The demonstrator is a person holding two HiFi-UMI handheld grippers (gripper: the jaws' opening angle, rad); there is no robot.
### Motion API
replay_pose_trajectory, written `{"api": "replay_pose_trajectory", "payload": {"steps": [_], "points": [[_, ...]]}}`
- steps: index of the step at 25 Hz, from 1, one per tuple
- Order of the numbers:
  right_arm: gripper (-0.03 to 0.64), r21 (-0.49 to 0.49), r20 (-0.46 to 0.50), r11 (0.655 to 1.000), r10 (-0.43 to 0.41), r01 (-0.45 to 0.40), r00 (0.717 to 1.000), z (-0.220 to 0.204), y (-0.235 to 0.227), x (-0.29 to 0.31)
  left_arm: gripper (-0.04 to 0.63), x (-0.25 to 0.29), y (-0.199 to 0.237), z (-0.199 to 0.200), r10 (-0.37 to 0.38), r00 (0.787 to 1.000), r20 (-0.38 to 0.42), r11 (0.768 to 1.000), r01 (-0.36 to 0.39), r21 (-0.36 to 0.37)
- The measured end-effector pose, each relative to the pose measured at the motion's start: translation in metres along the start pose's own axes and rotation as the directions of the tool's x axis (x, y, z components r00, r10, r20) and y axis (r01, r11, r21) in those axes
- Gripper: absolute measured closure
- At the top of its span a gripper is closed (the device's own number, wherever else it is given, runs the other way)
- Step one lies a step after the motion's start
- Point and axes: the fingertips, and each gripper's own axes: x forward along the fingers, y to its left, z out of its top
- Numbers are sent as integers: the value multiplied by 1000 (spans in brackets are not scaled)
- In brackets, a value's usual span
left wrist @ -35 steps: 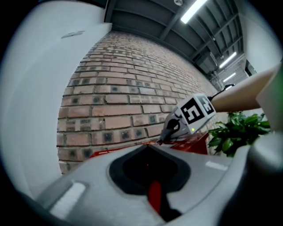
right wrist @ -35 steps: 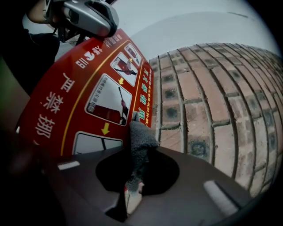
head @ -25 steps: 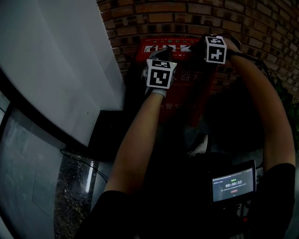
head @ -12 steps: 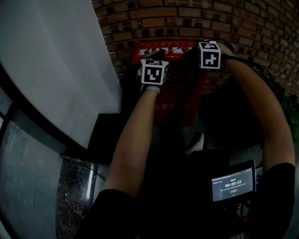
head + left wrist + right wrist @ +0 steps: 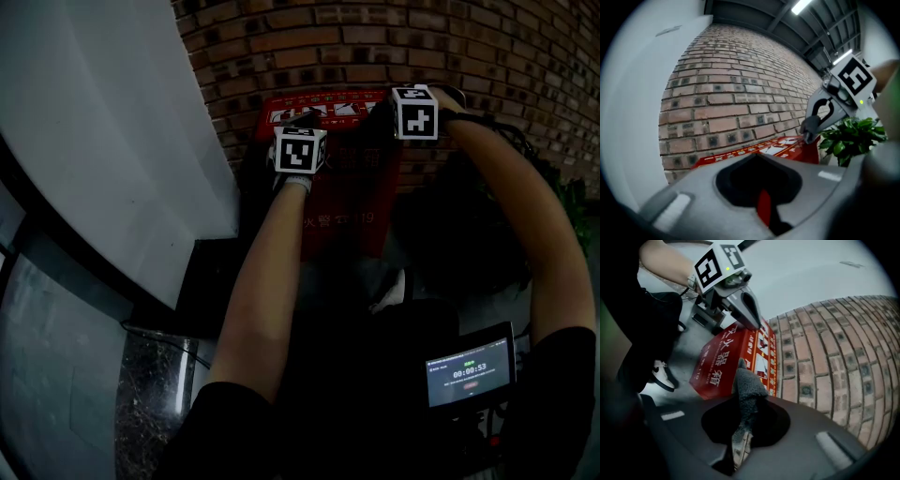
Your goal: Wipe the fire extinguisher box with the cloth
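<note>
A screen (image 5: 469,373) reading 00:00:53 is seen nearest. A grey cloth (image 5: 747,390) is clamped in the right gripper (image 5: 740,437). The left gripper (image 5: 764,211) appears closed and empty. Beyond both, the red box (image 5: 717,359), lettered "器箱" and "119", is set against a brick wall (image 5: 375,37).

A grey floor (image 5: 689,341) is carrying everything here. The red fire extinguisher box (image 5: 724,359) is standing directly on it, with its back set against the brick wall (image 5: 820,357). A person's shoe (image 5: 661,376) (pale upper, dark sole) is resting on the same floor, near the box's front face and lying apart from it.
</note>
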Motion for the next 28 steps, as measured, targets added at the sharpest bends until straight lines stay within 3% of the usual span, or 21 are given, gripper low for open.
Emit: {"api": "replay_pose_trajectory", "payload": {"steps": [10, 13, 19, 28], "points": [[594, 46, -80, 984, -170, 174, 982, -43, -60, 23, 594, -3, -1, 4, -46, 999, 27, 998, 47, -40], [594, 36, -102, 983, -178, 183, 979, -49, -64, 47, 594, -1, 0, 3, -37, 999, 41, 999, 38, -32], [594, 29, -117, 982, -180, 185, 977, -57, -77, 92, 594, -3, 4, 10, -20, 998, 57, 996, 25, -83], [594, 53, -140, 972, -219, 228, 966, -60, -102, 125, 594, 0, 4, 3, -44, 996, 82, 998, 48, -44]]}}
